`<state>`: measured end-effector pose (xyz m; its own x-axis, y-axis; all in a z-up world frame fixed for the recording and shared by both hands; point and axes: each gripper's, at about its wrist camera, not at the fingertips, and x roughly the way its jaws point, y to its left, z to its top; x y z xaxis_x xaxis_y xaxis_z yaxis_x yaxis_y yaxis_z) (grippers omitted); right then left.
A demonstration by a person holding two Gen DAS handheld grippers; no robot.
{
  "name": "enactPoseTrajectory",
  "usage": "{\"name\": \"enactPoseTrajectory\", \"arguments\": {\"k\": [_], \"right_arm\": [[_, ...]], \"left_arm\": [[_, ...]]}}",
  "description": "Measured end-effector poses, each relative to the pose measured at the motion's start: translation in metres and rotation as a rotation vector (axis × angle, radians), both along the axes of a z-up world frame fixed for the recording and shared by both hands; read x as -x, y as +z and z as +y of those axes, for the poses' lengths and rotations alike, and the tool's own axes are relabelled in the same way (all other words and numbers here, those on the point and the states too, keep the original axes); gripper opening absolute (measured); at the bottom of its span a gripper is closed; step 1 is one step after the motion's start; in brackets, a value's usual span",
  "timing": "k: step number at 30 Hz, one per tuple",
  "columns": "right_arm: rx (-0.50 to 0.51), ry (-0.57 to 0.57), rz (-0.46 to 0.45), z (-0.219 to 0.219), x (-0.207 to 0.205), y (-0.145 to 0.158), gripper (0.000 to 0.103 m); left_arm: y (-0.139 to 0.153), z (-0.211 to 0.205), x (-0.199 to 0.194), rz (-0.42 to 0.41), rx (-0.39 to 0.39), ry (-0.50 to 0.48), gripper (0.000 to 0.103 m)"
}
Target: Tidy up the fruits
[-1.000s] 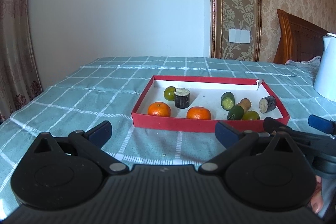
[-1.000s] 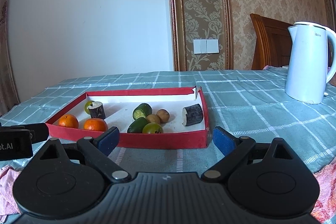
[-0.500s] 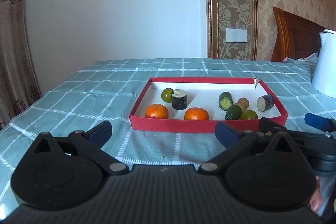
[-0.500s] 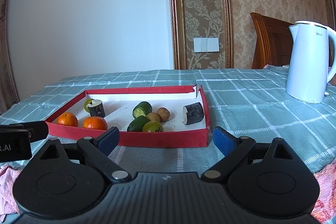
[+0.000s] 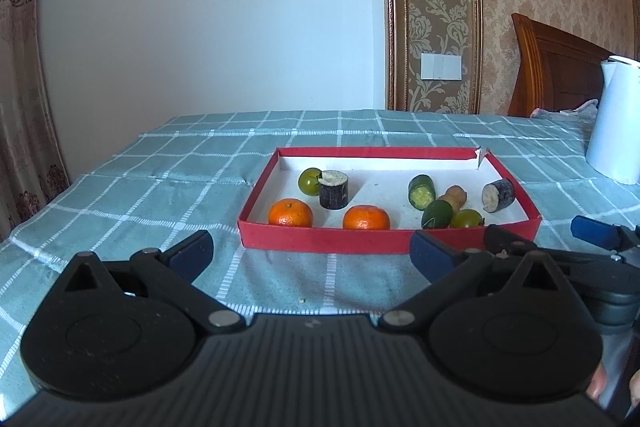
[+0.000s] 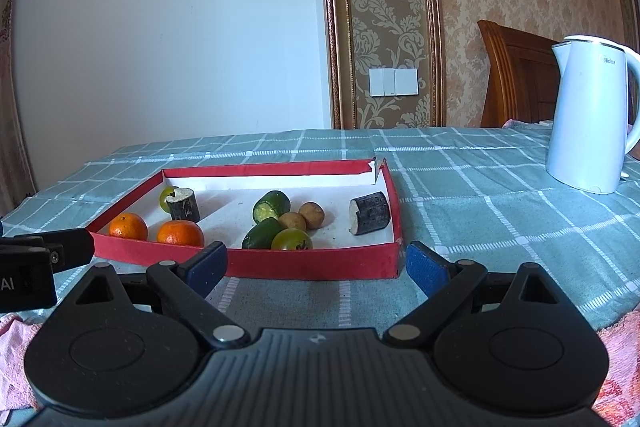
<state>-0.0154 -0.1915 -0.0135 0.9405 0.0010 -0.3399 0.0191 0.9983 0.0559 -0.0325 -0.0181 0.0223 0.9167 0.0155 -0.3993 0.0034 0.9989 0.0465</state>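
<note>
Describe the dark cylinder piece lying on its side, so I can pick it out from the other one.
Find the shallow red cardboard tray on the teal checked tablecloth. At its right end, nearest the white electric kettle, lies the dark stubby cylinder with a pale cut face. It lies alone; the other dark cylinder stands upright by a green fruit.

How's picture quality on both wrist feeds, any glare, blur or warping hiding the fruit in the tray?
Left wrist view: sharp and evenly daylit, no glare on the red tray; fisheye bends the curtain and wall edges. Right wrist view: also sharp, with soft shadows under the fruit; the white kettle is bright but not blown out, and the wall trim bows.
</note>
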Motion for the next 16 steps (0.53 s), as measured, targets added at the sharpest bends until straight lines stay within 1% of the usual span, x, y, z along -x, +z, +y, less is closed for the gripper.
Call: {"name": "enactPoseTrajectory", "arguments": {"k": [13, 16], "right_arm": [[0.007, -0.002, -0.002, 0.0019, -0.002, 0.0003, 0.096], [0.014, -0.002, 0.004, 0.0031, -0.0028, -0.0005, 0.096]], "left_arm": [[-0.002, -0.0012, -0.0029, -0.011, -0.024, 0.006, 0.103], [-0.0055, -0.0007, -0.0065, 0.002, -0.029, 0.012, 0.103]]}}
